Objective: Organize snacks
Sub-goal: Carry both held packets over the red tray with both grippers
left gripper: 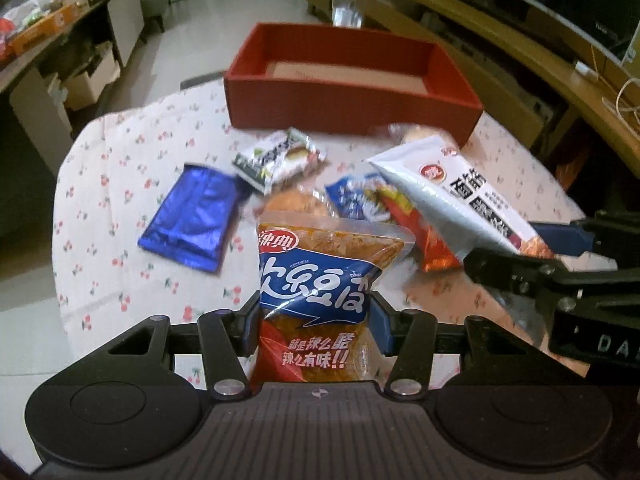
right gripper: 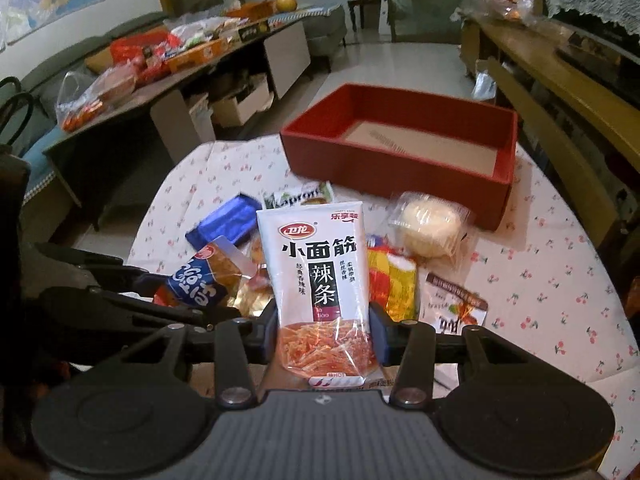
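My left gripper (left gripper: 314,326) is shut on an orange and blue snack packet (left gripper: 316,276), held above the table. My right gripper (right gripper: 322,334) is shut on a white spicy-strip packet (right gripper: 316,276); this packet also shows in the left wrist view (left gripper: 460,196), at the right. A red open box (left gripper: 352,84) stands empty at the far side of the table, also in the right wrist view (right gripper: 404,160). Loose on the cloth lie a blue foil pouch (left gripper: 192,220), a green and white packet (left gripper: 276,158), a wrapped bun (right gripper: 430,226) and a yellow-red packet (right gripper: 390,280).
The round table has a white cherry-print cloth (left gripper: 120,184). A brown and white sachet (right gripper: 456,304) lies near my right gripper. A long side table (right gripper: 160,68) with many packets stands at the left. A wooden cabinet (right gripper: 560,80) runs along the right.
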`<state>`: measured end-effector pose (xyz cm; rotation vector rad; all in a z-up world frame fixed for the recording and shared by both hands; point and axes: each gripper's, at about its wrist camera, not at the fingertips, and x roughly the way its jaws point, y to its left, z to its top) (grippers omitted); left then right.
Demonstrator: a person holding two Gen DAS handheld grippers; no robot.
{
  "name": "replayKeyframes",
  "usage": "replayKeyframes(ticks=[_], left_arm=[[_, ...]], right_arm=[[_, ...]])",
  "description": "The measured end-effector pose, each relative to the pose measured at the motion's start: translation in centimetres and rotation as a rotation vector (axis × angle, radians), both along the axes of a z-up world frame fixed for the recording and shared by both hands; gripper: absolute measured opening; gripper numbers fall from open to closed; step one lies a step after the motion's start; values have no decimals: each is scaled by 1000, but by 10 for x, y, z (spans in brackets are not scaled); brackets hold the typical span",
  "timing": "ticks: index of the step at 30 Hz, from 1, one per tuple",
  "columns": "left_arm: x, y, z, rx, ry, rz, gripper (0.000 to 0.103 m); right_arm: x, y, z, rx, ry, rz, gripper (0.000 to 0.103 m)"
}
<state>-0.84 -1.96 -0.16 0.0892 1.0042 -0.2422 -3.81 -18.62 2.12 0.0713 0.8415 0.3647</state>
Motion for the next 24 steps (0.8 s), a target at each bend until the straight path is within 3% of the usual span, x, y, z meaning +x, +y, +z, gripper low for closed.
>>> replayKeyframes(ticks=[24], left_arm=[[72,-31,46,-61,-150,26,60]], right_arm=[[63,-23,34,55,-111,-147,55]])
